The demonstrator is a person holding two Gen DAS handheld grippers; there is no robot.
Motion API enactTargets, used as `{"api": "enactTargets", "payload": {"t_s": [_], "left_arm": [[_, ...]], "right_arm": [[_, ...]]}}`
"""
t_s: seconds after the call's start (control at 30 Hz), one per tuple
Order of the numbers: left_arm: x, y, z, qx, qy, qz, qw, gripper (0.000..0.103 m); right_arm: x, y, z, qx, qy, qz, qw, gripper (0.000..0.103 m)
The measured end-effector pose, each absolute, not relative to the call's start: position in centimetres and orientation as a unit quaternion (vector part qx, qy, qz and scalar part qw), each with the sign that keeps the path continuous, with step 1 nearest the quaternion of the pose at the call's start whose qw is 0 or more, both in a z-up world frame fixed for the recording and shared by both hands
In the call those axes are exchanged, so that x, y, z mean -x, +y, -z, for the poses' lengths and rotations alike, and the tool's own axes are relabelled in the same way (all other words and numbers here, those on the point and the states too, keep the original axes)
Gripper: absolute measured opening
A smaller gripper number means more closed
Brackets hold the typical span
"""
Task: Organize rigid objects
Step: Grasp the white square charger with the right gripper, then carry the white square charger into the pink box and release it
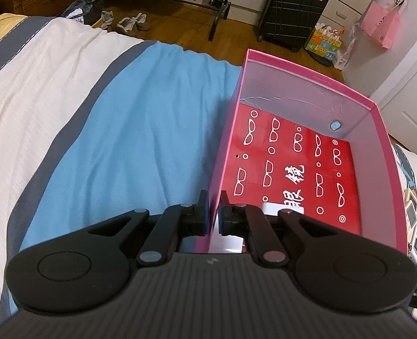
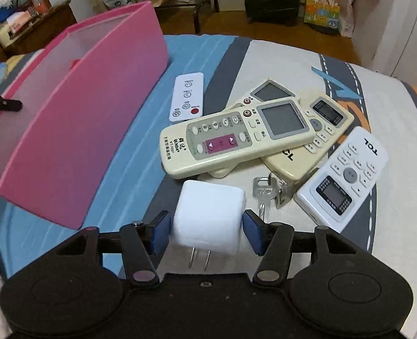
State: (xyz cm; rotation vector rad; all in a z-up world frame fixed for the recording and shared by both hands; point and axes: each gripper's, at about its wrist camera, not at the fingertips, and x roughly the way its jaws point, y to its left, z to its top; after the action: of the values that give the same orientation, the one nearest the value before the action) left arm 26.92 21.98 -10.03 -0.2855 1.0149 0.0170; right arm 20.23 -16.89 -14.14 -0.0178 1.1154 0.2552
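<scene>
My left gripper [image 1: 214,197] is shut on the near left wall of the open pink box [image 1: 222,152], one pad inside and one outside. The box floor is red with white glasses drawings [image 1: 293,163]. In the right wrist view the pink box [image 2: 75,130] stands at the left on the bed. My right gripper [image 2: 207,226] is open, low over the bed, with a white charger plug [image 2: 208,212] between its fingers, prongs toward the camera. The pads sit close beside the plug without visibly pressing. Beyond it lie a cream remote [image 2: 236,135], a slim white remote [image 2: 186,97], a cream TCL remote [image 2: 321,130], a white TCL remote [image 2: 344,178] and keys [image 2: 265,192].
Everything rests on a striped bedspread [image 2: 140,169] in blue, grey and white. One more remote [image 2: 267,90] lies under the cream one. A small round disc [image 1: 335,125] sits on the box's far inner wall. Past the bed edge stand a black suitcase [image 1: 293,11] and bags on the wooden floor.
</scene>
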Motion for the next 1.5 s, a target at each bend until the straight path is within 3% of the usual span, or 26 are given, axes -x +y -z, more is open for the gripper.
{"api": "enactTargets", "payload": {"t_s": [0.4, 0.6, 0.9, 1.03, 1.27, 1.5], "left_arm": [[-26.8, 22.1, 10.1, 0.145, 0.483, -0.009, 0.864, 0.006], [-26.8, 22.2, 10.2, 0.149, 0.483, -0.009, 0.863, 0.006], [-26.8, 22.6, 10.3, 0.159, 0.484, -0.003, 0.861, 0.006], [-26.8, 23.0, 10.4, 0.172, 0.484, 0.003, 0.858, 0.007], [-26.9, 23.6, 10.7, 0.19, 0.484, 0.014, 0.854, 0.008], [-27.1, 24.0, 10.8, 0.198, 0.484, 0.019, 0.852, 0.009]], "right_arm": [[-18.8, -16.6, 13.5, -0.014, 0.51, -0.112, 0.853, 0.062], [-15.0, -15.8, 8.6, -0.056, 0.443, -0.136, 0.884, 0.062], [-14.5, -6.3, 0.2, -0.065, 0.372, -0.305, 0.875, 0.062], [-17.7, -1.3, 1.6, -0.043, 0.41, -0.3, 0.86, 0.062], [-23.6, 2.8, 8.3, -0.108, 0.531, -0.255, 0.801, 0.062], [-24.7, 5.1, 11.2, -0.117, 0.572, -0.208, 0.785, 0.06]]}}
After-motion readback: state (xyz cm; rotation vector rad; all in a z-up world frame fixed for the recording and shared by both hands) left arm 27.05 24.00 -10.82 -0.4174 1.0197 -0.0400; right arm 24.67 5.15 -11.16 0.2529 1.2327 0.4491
